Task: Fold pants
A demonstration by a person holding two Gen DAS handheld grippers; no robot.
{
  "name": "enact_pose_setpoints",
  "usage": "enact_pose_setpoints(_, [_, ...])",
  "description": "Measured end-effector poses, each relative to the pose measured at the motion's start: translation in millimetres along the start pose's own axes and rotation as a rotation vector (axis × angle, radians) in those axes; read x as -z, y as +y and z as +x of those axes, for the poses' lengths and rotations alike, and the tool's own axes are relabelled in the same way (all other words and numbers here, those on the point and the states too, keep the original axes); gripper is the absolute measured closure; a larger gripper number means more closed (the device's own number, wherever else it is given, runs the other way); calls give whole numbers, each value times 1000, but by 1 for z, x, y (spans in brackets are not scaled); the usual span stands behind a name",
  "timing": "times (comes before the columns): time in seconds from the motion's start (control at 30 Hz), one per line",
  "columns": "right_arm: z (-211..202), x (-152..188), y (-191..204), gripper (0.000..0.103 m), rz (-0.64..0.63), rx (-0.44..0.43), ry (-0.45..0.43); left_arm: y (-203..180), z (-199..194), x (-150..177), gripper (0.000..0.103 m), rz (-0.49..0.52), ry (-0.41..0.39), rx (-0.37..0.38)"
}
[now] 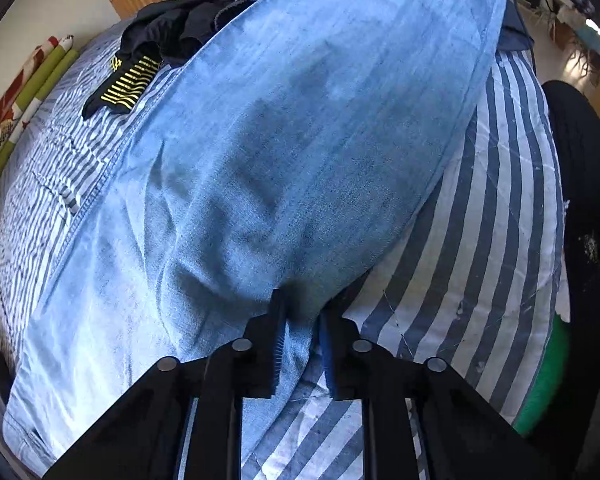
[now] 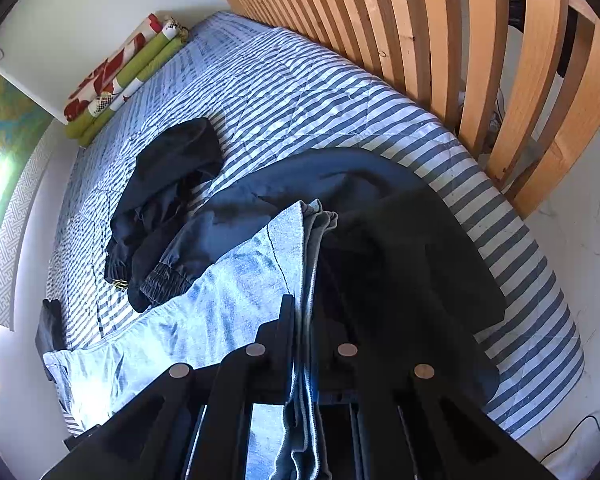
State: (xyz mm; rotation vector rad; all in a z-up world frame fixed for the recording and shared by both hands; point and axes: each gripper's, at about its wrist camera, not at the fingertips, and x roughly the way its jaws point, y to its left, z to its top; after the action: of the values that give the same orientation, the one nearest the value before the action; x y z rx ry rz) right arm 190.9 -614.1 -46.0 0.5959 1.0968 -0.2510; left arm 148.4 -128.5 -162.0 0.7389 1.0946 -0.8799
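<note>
Readable text: none in either view.
Black garment (image 1: 140, 68), upper left of the left wrist view: a small yellow emblem above a block of yellow stripes (too small to make out as letters).
Rolled cushions (image 2: 116, 80), upper left of the right wrist view: red, white and green pattern, no lettering legible.

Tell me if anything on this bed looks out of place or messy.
Dark clothes lie crumpled in a heap on the striped cover, unfolded, and another dark garment is draped over its edge. The jeans lie stretched out, pinched by both the left gripper and the right gripper.
</note>
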Motion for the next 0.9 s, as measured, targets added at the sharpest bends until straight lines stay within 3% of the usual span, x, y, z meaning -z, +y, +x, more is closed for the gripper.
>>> enact_pose_setpoints(0.13, [1,0,-2,98,3,-3,3,19,-12,-7,98,-108,12,93])
enact_pose_setpoints(0.27, [-4,-2,-6,98,13,-37,-8,44,-40,0,98,-269,-82,241])
enact_pose_setpoints(0.3, [-4,-2,-6,98,13,-37,-8,45,-30,5,93,-284,-54,269])
enact_pose_setpoints(0.37, [-1,-1,-9,98,9,-28,-14,37,0,14,88,-291,84,264])
enact_pose_setpoints(0.4, [3,0,-9,98,12,-18,-6,33,-3,16,84,-284,69,247])
enact_pose_setpoints(0.5, [14,1,-16,98,38,-14,18,37,-38,17,75,-313,-24,292])
enact_pose_setpoints(0.57, [14,1,-21,98,43,-25,19,54,-64,25,60,-345,-81,234])
enact_pose_setpoints(0.63, [12,1,-22,98,44,-37,18,81,-89,46,58,-440,-135,157])
enact_pose_setpoints(0.7, [8,3,-21,98,38,-40,12,124,-110,80,57,-613,-195,92])
enact_pose_setpoints(0.8, [5,6,-18,98,25,-35,-3,193,-136,140,45,-854,-256,-127])
enact_pose_setpoints(0.9, [6,6,-20,98,47,-34,-7,254,-149,199,44,-1096,-282,-245])
